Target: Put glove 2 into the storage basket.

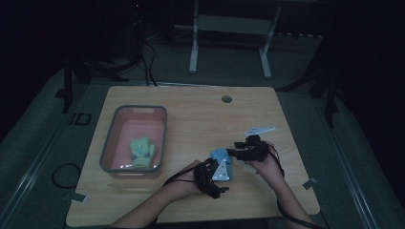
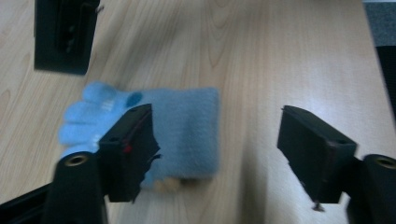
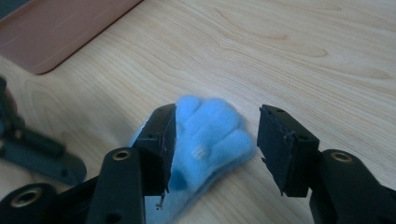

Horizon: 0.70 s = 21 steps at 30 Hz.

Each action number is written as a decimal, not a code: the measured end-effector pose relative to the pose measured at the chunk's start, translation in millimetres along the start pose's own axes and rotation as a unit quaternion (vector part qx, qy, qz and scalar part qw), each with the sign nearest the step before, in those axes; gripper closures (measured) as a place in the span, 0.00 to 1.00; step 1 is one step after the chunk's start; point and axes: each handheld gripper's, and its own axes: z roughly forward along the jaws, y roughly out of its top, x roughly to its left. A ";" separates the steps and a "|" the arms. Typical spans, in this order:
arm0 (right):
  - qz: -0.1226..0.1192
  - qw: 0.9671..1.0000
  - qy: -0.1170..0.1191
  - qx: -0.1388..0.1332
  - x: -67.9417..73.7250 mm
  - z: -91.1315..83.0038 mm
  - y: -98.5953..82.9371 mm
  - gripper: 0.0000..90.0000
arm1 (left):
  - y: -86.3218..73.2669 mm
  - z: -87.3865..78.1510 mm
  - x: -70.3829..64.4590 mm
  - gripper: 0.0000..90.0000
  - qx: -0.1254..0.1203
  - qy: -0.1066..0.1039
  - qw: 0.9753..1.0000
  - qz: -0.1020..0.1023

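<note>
Glove [image 1: 222, 157] lies on the table [image 1: 200, 119] between both tools; bin [image 1: 109, 143] to its left holds another glove [image 1: 142, 151].

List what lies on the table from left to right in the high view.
Pink basket holding a green glove → left hand-held gripper → blue glove → right hand-held gripper. The blue glove sits between the two grippers, both open around it.

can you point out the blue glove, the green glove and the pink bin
blue glove [image 2: 187, 126]: left gripper view, on its cuff end.
green glove [image 1: 142, 151]: high view, on its palm, inside the bin.
pink bin [image 1: 109, 139]: high view, on its left wall.
</note>
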 end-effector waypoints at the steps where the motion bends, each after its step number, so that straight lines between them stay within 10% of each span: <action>1: -0.001 1.000 0.001 0.003 -0.5 2.8 -0.1 0.51 | -0.5 3.0 1.1 0.37 0.000 -0.001 1.000 0.003; 21: -0.011 0.998 -0.030 0.062 4.0 43.5 -16.8 0.38 | -9.8 28.7 -3.1 0.59 0.047 0.028 0.997 0.045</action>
